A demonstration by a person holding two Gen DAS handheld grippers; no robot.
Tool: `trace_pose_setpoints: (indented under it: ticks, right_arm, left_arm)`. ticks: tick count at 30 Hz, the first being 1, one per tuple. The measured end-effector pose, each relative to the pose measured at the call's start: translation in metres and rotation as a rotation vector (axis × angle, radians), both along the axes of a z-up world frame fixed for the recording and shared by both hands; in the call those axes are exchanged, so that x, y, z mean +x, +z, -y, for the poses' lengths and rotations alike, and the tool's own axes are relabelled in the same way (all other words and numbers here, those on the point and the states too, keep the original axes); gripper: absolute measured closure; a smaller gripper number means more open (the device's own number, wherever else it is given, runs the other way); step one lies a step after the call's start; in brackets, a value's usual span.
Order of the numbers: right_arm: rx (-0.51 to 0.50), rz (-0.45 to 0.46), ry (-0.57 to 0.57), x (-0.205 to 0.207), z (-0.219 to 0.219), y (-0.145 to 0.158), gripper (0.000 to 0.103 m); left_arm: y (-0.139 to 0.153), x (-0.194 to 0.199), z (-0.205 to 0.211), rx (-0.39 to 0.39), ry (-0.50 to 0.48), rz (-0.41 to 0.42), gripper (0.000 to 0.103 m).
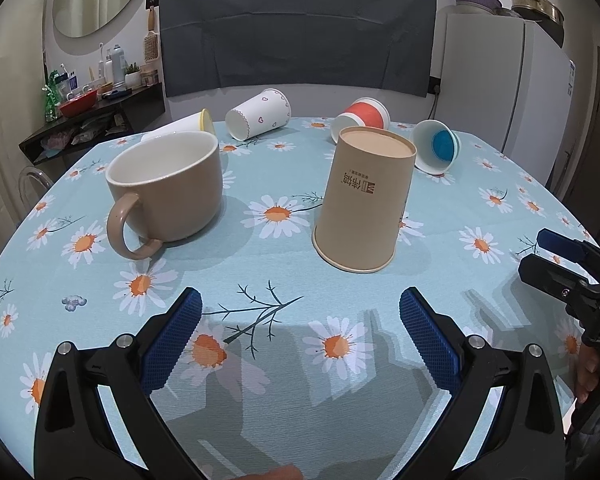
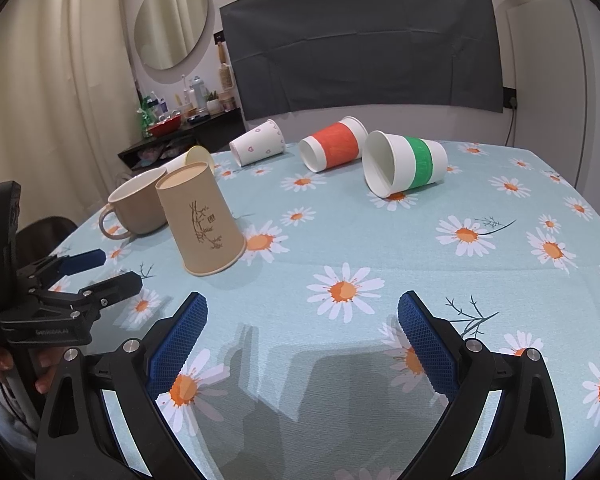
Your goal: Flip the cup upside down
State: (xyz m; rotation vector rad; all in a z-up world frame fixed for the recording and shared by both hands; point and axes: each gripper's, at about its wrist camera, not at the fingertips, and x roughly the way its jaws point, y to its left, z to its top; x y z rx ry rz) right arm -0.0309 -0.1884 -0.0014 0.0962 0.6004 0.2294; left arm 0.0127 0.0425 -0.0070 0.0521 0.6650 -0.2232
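Note:
A brown paper cup (image 1: 364,200) stands upside down on the daisy tablecloth, rim down; it also shows in the right wrist view (image 2: 200,220). A beige ceramic mug (image 1: 168,192) stands upright to its left, handle toward me, and shows in the right wrist view (image 2: 136,208). My left gripper (image 1: 300,312) is open and empty, a short way in front of both. My right gripper (image 2: 302,316) is open and empty, to the right of the brown cup; it shows at the right edge of the left wrist view (image 1: 548,256).
Several paper cups lie on their sides at the far side of the table: a heart-print one (image 1: 260,118), a red-banded one (image 2: 332,148), a green-banded one (image 2: 404,164), a yellow-rimmed one (image 1: 188,124). A fridge (image 1: 500,76) stands at the back right, a cluttered shelf (image 1: 88,100) at the back left.

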Motion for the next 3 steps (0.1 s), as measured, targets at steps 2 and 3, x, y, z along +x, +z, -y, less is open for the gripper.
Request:
trace_pose_setpoints:
  ticks: [2,3]
  right_arm:
    - [0.0,0.0,0.0,0.0002,0.0,0.0,0.011]
    - [0.001,0.0,0.0,-0.0004,0.0,0.0004,0.011]
  left_arm:
    - [0.0,0.0001,-0.0001,0.001,-0.002,0.0,0.006]
    - [-0.0002,0.0001,0.0,0.002,-0.002,-0.001,0.006]
